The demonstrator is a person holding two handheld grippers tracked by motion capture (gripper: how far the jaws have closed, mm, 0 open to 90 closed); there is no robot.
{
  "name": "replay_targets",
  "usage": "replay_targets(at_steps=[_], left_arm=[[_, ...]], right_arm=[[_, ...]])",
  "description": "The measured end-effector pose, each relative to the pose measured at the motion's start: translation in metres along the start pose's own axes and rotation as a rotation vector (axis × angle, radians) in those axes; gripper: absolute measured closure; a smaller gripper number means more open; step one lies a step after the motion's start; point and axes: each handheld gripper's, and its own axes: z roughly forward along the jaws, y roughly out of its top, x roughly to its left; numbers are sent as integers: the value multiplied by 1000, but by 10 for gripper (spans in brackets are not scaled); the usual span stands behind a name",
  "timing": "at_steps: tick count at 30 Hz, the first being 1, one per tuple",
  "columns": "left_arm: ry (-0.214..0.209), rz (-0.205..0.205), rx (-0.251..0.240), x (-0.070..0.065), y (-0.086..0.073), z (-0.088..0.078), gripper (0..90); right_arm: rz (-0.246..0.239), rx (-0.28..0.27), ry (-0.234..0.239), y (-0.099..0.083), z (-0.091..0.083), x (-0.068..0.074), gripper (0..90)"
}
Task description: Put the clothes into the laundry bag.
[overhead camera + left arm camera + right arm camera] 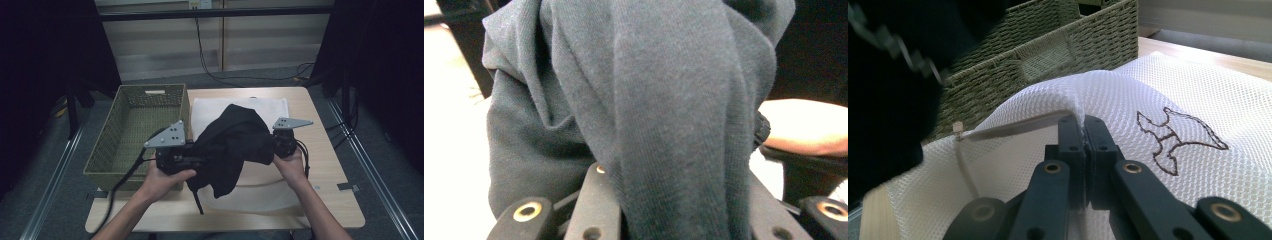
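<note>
A black garment point(234, 142) hangs in the air above the table point(325, 165), between the two grippers. It is made of a soft knitted cloth, dark grey to black, and it falls in thick folds. From above it looks like a loose bundle with one end that hangs down toward the person. A thin black strip hangs under it.

The left gripper point(192, 161) has its jaws closed on the garment. In the left gripper view the cloth point(664, 115) rises between the two black jaws and spreads wide above them.

Under the garment a white mesh bag point(260, 107) lies flat on the table. It has a fine net pattern and a small brown outline figure point(1178, 137) stitched on it. The right gripper point(1083, 122) has its jaws pressed together on a raised fold of this mesh, next to the bag's opening edge. From above, the right gripper point(280, 142) is partly covered by the garment.

A green woven basket point(107, 150) stands just beside the bag, at the left side of the table.
</note>
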Motion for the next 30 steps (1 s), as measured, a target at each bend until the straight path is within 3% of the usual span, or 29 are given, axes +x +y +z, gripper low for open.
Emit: replay_targets(at_steps=[3, 9, 16, 26, 30], left_arm=[[13, 6, 59, -6, -6, 10, 753], [1, 3, 84, -13, -18, 7, 753], [-18, -56, 121, -11, -45, 21, 753], [1, -65, 236, -4, -61, 38, 753], [-20, -74, 276, 0, -66, 44, 753]], right_arm=[[1, -2, -3, 0, -1, -1, 885], [4, -4, -4, 0, -2, -3, 885], [2, 5, -7, 1, 0, -1, 885], [-2, 20, -3, -1, 2, -1, 885], [-4, 21, -6, 0, 3, -1, 885]])
